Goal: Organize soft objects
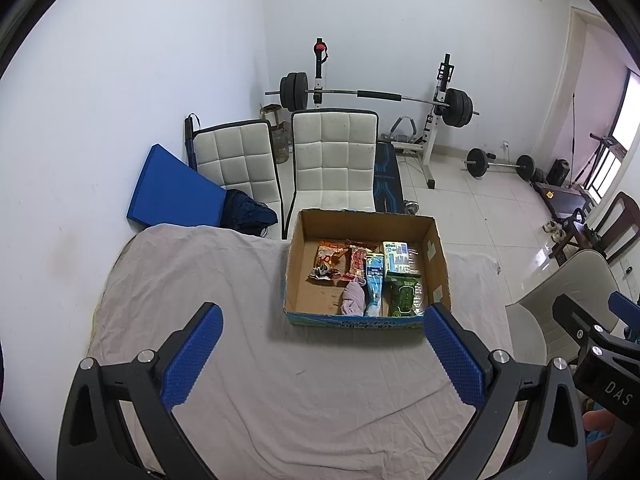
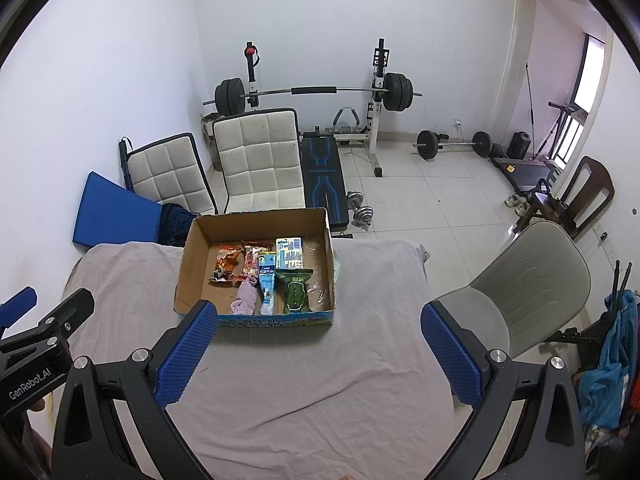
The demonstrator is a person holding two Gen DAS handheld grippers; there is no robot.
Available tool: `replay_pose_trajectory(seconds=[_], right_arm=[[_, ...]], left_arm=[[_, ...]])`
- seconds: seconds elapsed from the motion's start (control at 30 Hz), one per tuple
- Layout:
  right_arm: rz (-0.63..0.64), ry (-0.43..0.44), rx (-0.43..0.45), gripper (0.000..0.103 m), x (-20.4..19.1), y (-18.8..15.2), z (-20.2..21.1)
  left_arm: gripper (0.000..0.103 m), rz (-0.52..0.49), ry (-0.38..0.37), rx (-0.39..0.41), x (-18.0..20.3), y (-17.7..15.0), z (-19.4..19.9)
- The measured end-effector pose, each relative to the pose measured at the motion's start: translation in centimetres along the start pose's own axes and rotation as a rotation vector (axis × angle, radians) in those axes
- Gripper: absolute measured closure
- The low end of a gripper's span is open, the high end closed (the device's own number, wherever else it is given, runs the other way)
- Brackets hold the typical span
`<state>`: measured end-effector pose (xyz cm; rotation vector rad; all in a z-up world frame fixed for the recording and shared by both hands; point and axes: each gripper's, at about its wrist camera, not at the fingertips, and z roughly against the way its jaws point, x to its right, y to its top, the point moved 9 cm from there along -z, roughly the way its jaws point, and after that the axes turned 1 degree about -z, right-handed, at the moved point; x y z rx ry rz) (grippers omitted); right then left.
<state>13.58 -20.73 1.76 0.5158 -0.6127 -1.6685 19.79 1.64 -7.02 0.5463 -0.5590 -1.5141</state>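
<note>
An open cardboard box (image 1: 438,264) (image 2: 188,264) stands on a table covered with a grey cloth (image 1: 280,380) (image 2: 320,380). Inside lie several soft items: an orange snack bag (image 1: 326,262) (image 2: 224,266), a red packet (image 1: 357,262) (image 2: 251,262), a pink sock (image 1: 354,298) (image 2: 246,298), a blue pouch (image 1: 374,284) (image 2: 267,286), a green wipes pack (image 1: 404,292) (image 2: 295,290) and a white-blue pack (image 1: 396,256) (image 2: 289,252). My left gripper (image 1: 322,354) is open and empty, short of the box. My right gripper (image 2: 318,354) is open and empty too, near the box's front.
Two white padded chairs (image 1: 332,156) (image 2: 256,160) stand behind the table, with a blue mat (image 1: 168,192) at the left. A grey chair (image 2: 528,280) sits at the right. A barbell rack (image 1: 376,96) and weights fill the far floor.
</note>
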Motion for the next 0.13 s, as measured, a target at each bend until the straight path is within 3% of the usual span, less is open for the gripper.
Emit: replay_pose_trajectory(seconds=[0.13], right_arm=[[-0.003,-0.003,0.002,0.0,0.0,-0.11,0.07]], left_arm=[[0.0,0.004,-0.003,0.0,0.07,-0.29,-0.06]])
